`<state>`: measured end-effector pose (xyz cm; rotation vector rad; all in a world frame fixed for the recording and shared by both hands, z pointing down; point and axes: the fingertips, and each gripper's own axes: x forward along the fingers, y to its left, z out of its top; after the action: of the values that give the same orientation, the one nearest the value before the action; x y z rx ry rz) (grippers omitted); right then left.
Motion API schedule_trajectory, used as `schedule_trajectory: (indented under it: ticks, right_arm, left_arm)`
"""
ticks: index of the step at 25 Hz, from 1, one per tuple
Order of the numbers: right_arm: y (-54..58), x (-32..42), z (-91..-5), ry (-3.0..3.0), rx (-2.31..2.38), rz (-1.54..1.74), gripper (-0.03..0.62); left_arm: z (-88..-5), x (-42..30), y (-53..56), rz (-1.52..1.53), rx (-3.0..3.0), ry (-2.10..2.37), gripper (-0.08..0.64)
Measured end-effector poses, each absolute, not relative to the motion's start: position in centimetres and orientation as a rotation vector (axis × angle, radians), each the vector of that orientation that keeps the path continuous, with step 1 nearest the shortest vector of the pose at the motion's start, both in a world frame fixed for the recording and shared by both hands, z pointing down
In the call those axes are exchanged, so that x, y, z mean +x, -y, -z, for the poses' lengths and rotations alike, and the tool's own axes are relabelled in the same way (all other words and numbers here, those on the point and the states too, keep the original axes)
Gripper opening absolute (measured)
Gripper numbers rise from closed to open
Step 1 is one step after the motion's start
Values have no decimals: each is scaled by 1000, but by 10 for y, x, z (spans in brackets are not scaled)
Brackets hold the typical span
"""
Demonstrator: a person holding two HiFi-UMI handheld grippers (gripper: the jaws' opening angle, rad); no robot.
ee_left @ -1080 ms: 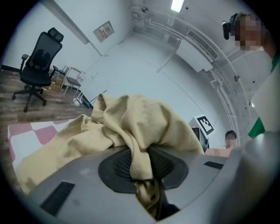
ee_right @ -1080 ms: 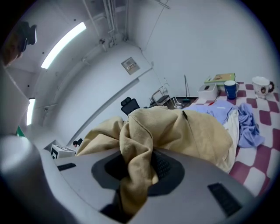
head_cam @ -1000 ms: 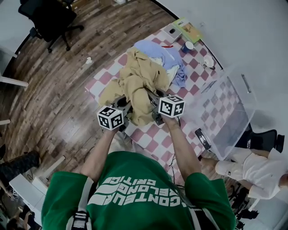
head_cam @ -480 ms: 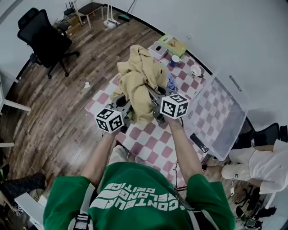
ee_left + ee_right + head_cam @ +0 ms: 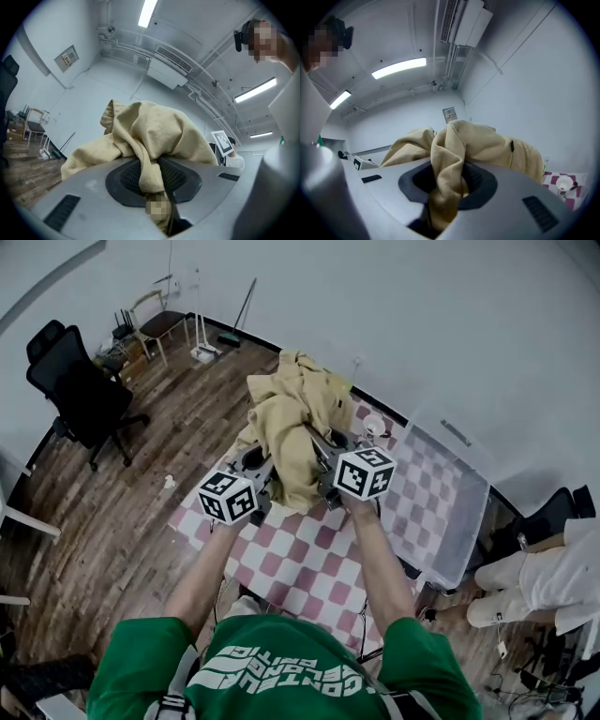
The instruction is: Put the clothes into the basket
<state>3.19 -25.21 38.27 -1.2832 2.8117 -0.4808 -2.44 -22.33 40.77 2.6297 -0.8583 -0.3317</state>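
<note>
A tan garment hangs bunched in the air above the pink-and-white checkered table, held up by both grippers. My left gripper is shut on a fold of the tan garment, which is pinched between its pads. My right gripper is shut on another fold of the tan garment, and cloth fills the gap at its pads. The clear plastic basket stands on the table to the right of both grippers, apart from them. The garment hides the table behind it.
A white cup sits on the table's far edge beside the basket. A black office chair, a wooden chair and a broom stand on the wood floor at left. A seated person is at the right.
Both grippers have risen with the tan garment, lifting it off the pile on the table. The blue clothes seen earlier are now hidden behind it.
</note>
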Motion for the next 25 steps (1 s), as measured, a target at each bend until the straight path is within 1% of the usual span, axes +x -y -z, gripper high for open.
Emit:
schedule_trajectory:
  ticks: [7,12,18,25]
  right_arm:
    - [260,71,-316,-2735,-1368,306,92]
    - [258,111,-277,-2669,-1430,219,92]
    - [245,150,-252,-2595,-1525,143,92]
    - [216,222,-229,-2458,-1674,87,91]
  left_arm:
    - [-344,12,239,389,2744,766,54]
    - [-306,51,242,416,2808,680,54]
    - [-283,90,235,438,2856,553,54]
    - [-259,161,216,430,2906,352,54]
